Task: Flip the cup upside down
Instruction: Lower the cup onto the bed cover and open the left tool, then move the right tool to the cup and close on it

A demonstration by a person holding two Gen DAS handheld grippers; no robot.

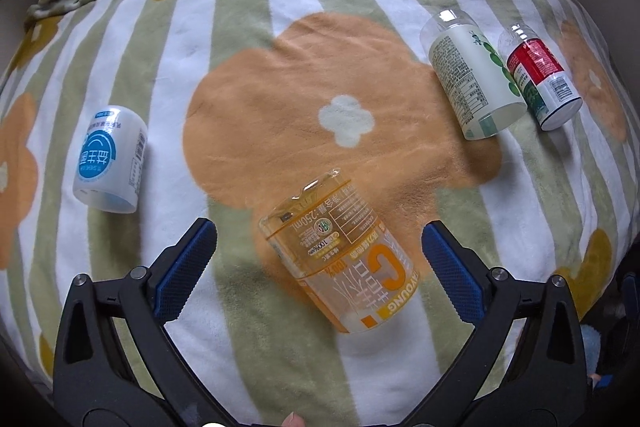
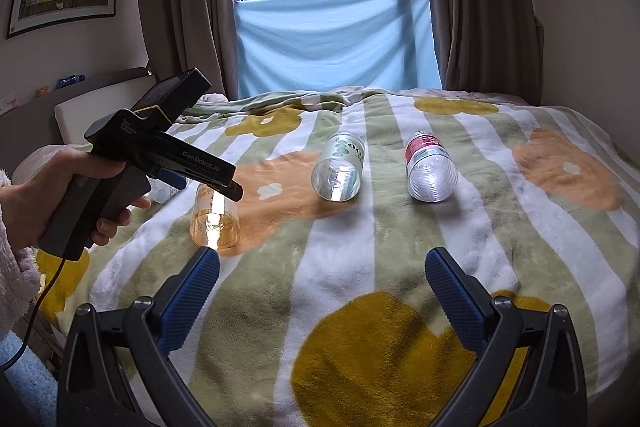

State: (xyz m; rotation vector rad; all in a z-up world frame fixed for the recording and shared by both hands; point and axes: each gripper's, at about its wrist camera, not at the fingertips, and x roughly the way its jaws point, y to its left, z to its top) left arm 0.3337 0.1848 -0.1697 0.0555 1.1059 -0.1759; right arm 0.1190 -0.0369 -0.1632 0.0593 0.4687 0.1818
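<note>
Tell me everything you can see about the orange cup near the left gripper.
The orange cup looks like clear plastic with an orange-and-white printed label reading 250ml. It lies on the striped flower blanket, seemingly tilted. It sits between the open fingers of the left gripper, which do not touch it.

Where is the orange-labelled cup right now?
The orange cup lies on the flowered blanket between the open fingers of the left gripper, untouched; in the right wrist view it sits far left, under that gripper.

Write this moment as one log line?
left gripper: open, over orange cup | right gripper: open, idle | cups: four
</note>
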